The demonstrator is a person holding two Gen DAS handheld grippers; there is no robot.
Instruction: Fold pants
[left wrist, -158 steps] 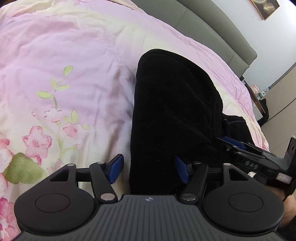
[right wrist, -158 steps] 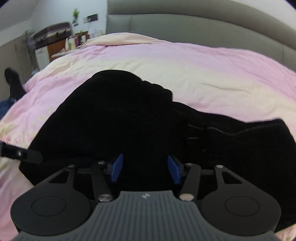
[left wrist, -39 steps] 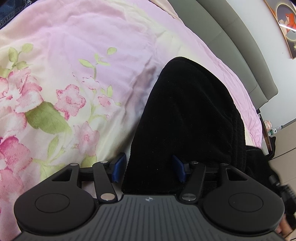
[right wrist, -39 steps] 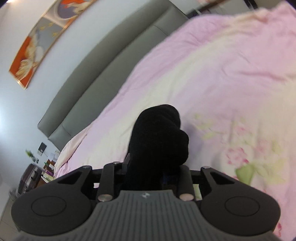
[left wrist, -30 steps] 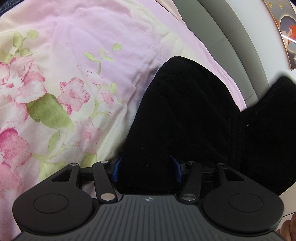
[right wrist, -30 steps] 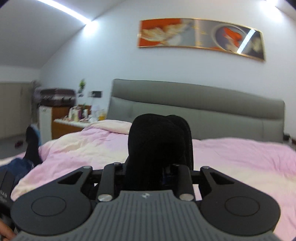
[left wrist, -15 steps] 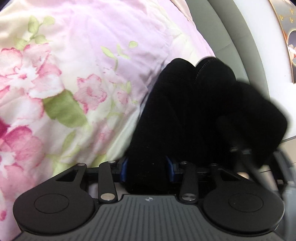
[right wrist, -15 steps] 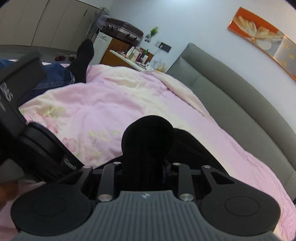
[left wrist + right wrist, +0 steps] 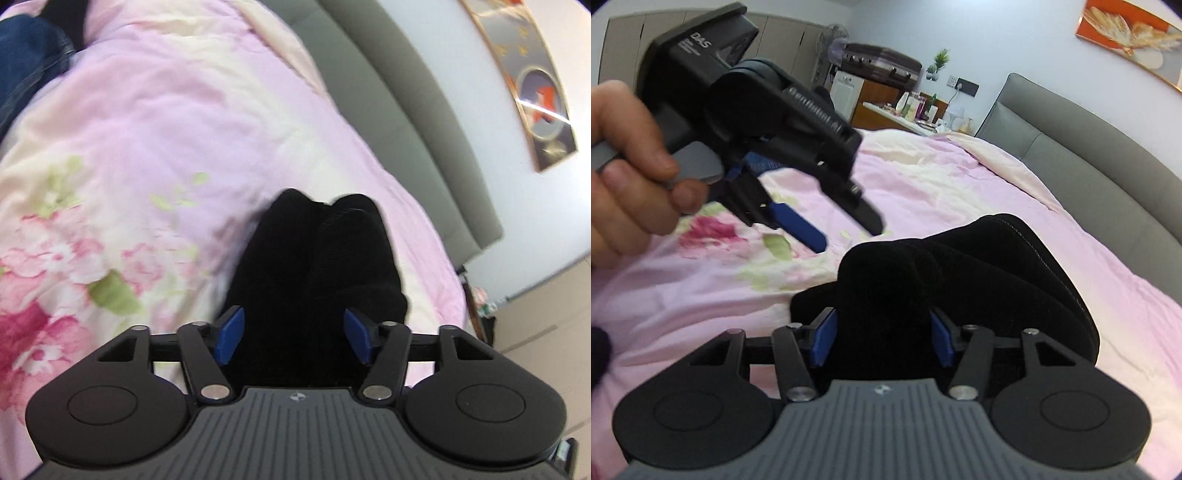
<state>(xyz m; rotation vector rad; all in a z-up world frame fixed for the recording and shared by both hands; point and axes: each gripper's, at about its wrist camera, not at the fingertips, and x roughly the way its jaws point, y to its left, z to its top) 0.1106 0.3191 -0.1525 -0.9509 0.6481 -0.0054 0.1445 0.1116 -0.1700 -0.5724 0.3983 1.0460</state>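
Releasing looks like the step in hand: the black pants (image 9: 960, 280) lie bunched in a thick folded stack on the pink floral bed (image 9: 960, 177), and both tools have just been opening. The left gripper (image 9: 293, 341) has its fingers (image 9: 229, 334) apart, dark cloth showing between them but not pinched. The right gripper (image 9: 882, 341) likewise has its blue pads spread, the top fold of fabric sitting between them and close to both; no squeeze is visible. From the right wrist view the left gripper (image 9: 827, 225) hangs above the bed, clear of the stack, held in a hand (image 9: 624, 162). Next, I judge, both should back away without snagging cloth, then smooth the lumpy bundle flat.
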